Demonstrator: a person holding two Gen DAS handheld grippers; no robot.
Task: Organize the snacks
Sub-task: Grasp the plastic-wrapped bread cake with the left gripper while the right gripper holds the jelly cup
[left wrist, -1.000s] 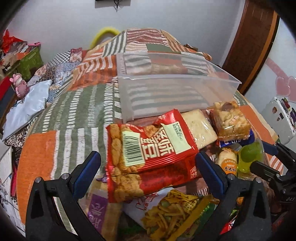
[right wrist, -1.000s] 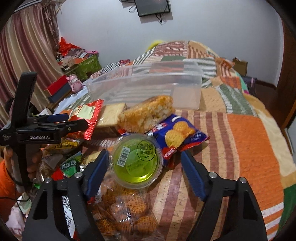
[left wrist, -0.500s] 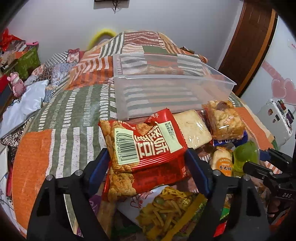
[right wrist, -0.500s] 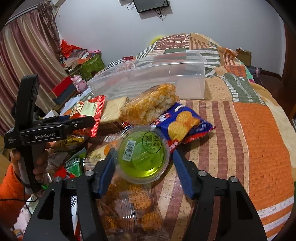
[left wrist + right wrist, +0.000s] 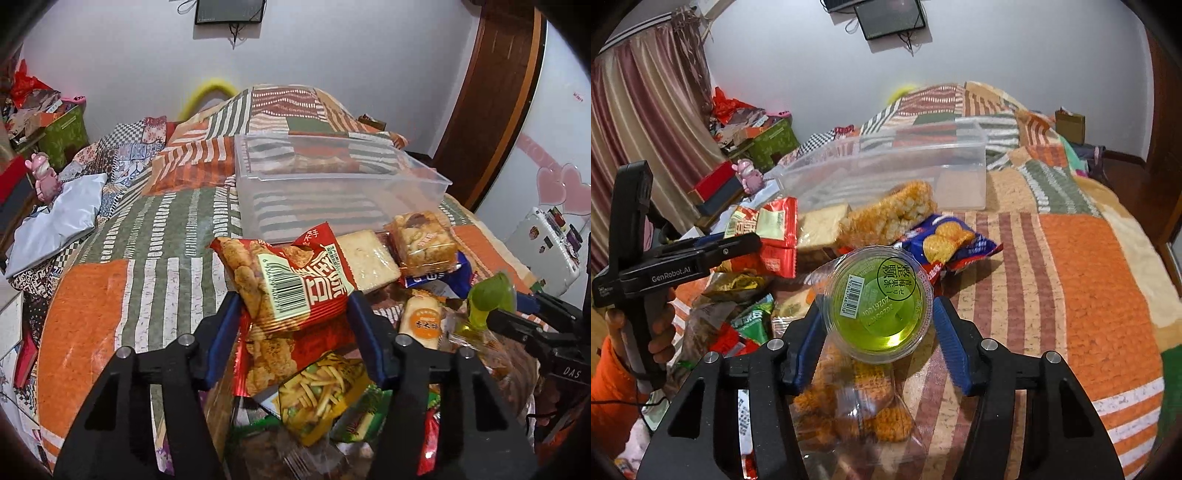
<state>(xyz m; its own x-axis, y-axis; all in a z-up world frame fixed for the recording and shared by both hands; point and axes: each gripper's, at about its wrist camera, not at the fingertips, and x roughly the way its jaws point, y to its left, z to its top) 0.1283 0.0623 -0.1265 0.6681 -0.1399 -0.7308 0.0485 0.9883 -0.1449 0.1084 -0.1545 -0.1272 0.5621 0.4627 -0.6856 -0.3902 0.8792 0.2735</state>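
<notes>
My left gripper is shut on a red snack bag with a barcode and holds it lifted above the snack pile. My right gripper is shut on a green jelly cup and holds it raised over a clear bag of fried snacks. The jelly cup also shows at the right of the left wrist view. A clear plastic bin sits open on the bed beyond the pile; it also shows in the right wrist view.
A pile of snacks lies on the patchwork blanket: a blue cracker bag, a crispy rice cake, a pale bread slice, a green-pea stick bag. Boxes and a pink toy stand left of the bed.
Both grippers closed, the left on the red bag and the right on the jelly cup, and both lifted their items up off the pile.
</notes>
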